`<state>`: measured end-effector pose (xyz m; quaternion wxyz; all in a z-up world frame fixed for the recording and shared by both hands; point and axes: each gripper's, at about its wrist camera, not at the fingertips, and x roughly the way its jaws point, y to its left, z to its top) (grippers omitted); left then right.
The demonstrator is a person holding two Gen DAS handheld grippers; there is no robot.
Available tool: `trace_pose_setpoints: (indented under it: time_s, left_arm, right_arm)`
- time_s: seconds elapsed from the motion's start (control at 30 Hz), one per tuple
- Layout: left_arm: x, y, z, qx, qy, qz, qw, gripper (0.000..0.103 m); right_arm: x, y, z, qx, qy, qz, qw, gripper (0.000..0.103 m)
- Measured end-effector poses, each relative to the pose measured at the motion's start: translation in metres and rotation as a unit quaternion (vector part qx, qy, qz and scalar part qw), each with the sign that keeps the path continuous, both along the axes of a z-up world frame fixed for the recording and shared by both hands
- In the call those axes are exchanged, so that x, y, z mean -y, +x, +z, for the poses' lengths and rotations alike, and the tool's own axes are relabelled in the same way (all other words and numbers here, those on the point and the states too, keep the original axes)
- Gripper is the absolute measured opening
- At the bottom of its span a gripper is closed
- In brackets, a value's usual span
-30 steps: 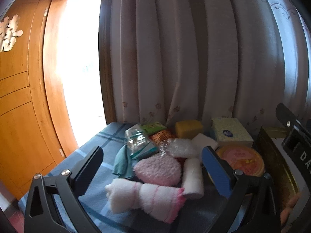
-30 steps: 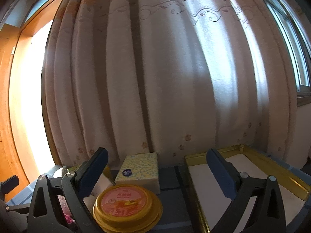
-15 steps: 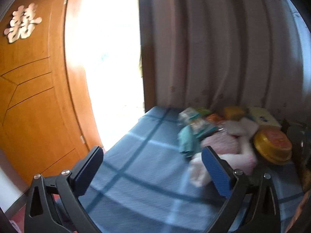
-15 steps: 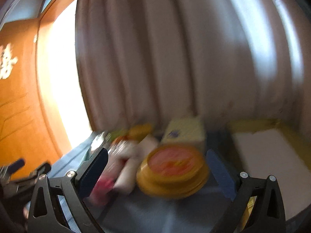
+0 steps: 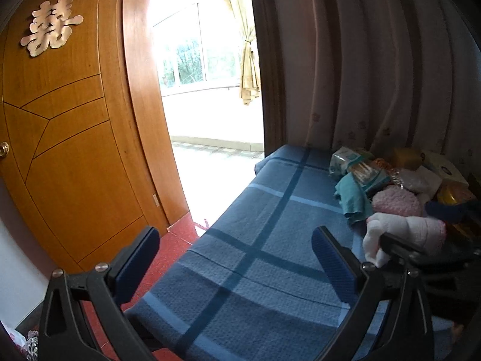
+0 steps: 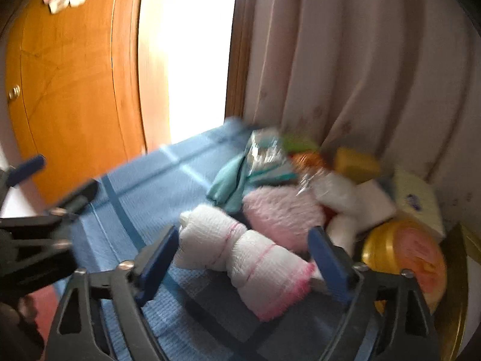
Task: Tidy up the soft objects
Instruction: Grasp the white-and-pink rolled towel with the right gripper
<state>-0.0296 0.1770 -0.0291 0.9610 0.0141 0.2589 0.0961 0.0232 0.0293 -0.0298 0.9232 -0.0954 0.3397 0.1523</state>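
A pile of soft things lies on the blue checked cloth (image 5: 270,255) by the curtain. A rolled white towel with pink edges (image 6: 246,255) lies nearest, between the fingers of my open right gripper (image 6: 240,258), which is not closed on it. Behind it are a fluffy pink pad (image 6: 282,213), a teal cloth (image 6: 228,183), a yellow sponge (image 6: 354,162) and white rolls (image 6: 360,204). My left gripper (image 5: 234,258) is open and empty over bare cloth, left of the pile. The towel (image 5: 402,234) also shows at the right of the left wrist view.
A round yellow tin with a pink lid (image 6: 412,258) and a tissue box (image 6: 418,204) sit right of the pile. A gold tray rim (image 6: 457,294) is at far right. A wooden door (image 5: 66,138) and open doorway stand left; red floor (image 5: 180,237) lies below the cloth's edge.
Both grippers have swung left. The right gripper has come down around the rolled towel. The left gripper has moved away from the pile toward the cloth's left edge.
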Motion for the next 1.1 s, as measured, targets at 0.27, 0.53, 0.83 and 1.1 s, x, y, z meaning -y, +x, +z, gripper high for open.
trace_pose_setpoints:
  time_s: [0.27, 0.53, 0.83, 1.1]
  left_arm:
    - [0.004, 0.005, -0.001, -0.008, -0.015, -0.010, 0.9998, 0.102]
    - [0.035, 0.011, 0.001, -0.012, -0.025, -0.067, 0.9973, 0.102]
    - [0.106, 0.038, 0.008, -0.024, -0.023, -0.159, 0.9867, 0.092]
    - [0.158, 0.089, 0.003, -0.079, -0.005, -0.189, 0.9787, 0.085]
  right_arm:
    - [0.020, 0.006, -0.012, -0.072, 0.056, 0.012, 0.996, 0.046]
    - [0.088, -0.069, 0.022, 0.033, 0.144, -0.015, 0.989, 0.046]
    - [0.190, -0.119, 0.055, 0.186, 0.114, -0.196, 0.956, 0.046]
    - [0.225, -0.122, 0.059, 0.216, 0.120, -0.240, 0.939, 0.046]
